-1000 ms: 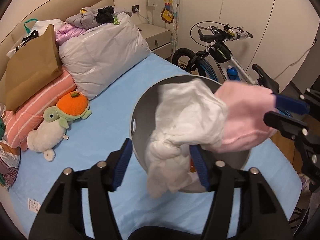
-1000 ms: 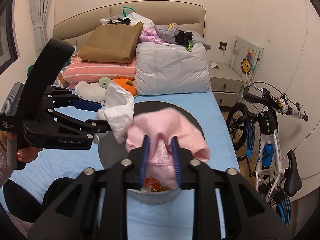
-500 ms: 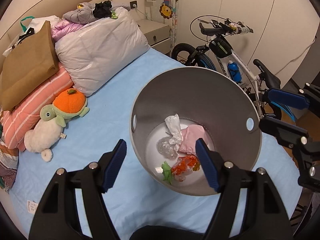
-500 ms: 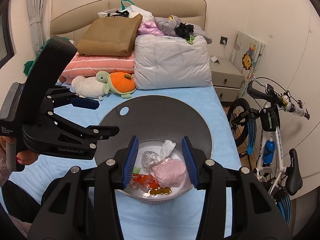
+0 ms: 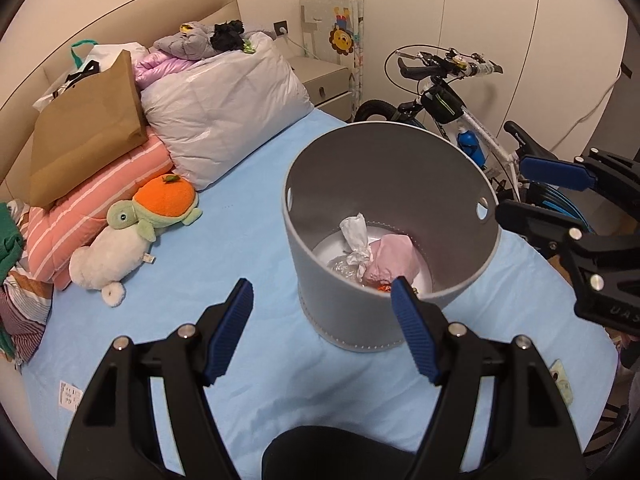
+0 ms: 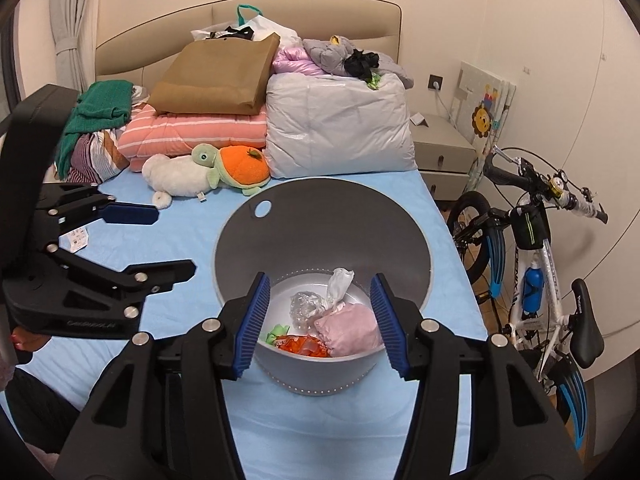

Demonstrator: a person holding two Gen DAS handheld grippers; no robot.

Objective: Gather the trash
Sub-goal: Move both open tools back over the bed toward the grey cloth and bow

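A grey round bin (image 5: pixel 340 300) (image 6: pixel 320 224) stands on the blue bed sheet. Inside lie a white crumpled tissue (image 5: pixel 356 236) (image 6: pixel 338 282), a pink cloth wad (image 5: pixel 394 258) (image 6: pixel 352 330), a clear plastic wad (image 6: pixel 306 306) and an orange wrapper (image 6: pixel 304 345). My left gripper (image 5: pixel 322 330) is open and empty, just in front of the bin. My right gripper (image 6: pixel 320 322) is open and empty, above the bin's near rim. Each gripper also shows in the other's view: the right one (image 5: pixel 536 188) at the right edge, the left one (image 6: pixel 144 240) at the left.
Pillows, a folded striped quilt (image 6: pixel 192 132), a brown paper bag (image 6: pixel 216 76) and a turtle plush (image 6: pixel 224 170) lie at the head of the bed. A bicycle (image 6: pixel 532 248) stands to the right beside a nightstand (image 6: pixel 440 152). A small paper tag (image 5: pixel 68 392) lies on the sheet.
One second ago the left gripper held the white tissue and the right held the pink cloth over the bin. Both let go; the items now lie inside, and both grippers have pulled back.
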